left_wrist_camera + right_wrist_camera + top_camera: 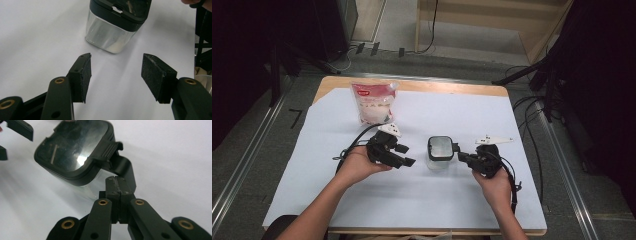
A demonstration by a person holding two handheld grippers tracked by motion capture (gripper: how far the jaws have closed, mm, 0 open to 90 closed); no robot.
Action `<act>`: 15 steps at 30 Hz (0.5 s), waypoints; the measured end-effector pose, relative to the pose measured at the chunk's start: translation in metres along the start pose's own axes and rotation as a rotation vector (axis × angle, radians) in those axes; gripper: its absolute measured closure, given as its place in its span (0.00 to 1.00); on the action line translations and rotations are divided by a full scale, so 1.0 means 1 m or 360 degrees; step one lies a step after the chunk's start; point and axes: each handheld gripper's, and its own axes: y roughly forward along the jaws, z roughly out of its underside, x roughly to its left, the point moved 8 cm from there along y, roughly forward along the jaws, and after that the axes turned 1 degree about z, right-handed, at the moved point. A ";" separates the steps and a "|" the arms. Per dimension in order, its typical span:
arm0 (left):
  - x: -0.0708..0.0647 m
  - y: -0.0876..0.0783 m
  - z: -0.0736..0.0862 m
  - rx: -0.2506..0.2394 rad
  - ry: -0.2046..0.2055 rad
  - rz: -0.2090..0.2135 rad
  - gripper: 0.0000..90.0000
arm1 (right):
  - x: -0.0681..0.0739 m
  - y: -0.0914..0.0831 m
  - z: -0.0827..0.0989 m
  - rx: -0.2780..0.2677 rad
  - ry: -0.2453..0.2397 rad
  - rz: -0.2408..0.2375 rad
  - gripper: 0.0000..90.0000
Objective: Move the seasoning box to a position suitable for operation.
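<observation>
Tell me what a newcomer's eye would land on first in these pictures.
The clear square jar with a black lid stands out first, at the middle of the white table between the two hands. The right gripper, jaws shut, sits right against the lid's latch, while the left gripper stands open facing the jar. A red-topped bag lies farther back on the left.

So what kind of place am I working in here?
Probably a lab or recording setup, not a kitchen: a small table covered in white sheeting, dark stands with loose cables on a bare floor, and just a clear container and food bag.
</observation>
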 end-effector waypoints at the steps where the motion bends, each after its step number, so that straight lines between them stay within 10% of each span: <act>1: 0.000 0.001 0.000 0.0004 0.0004 0.0011 0.49 | 0.000 -0.003 -0.002 -0.0016 0.0000 0.0002 1.00; 15: 0.010 0.009 -0.029 -0.0016 0.0175 0.0029 0.40 | -0.015 0.001 -0.010 0.0013 0.0013 -0.0005 1.00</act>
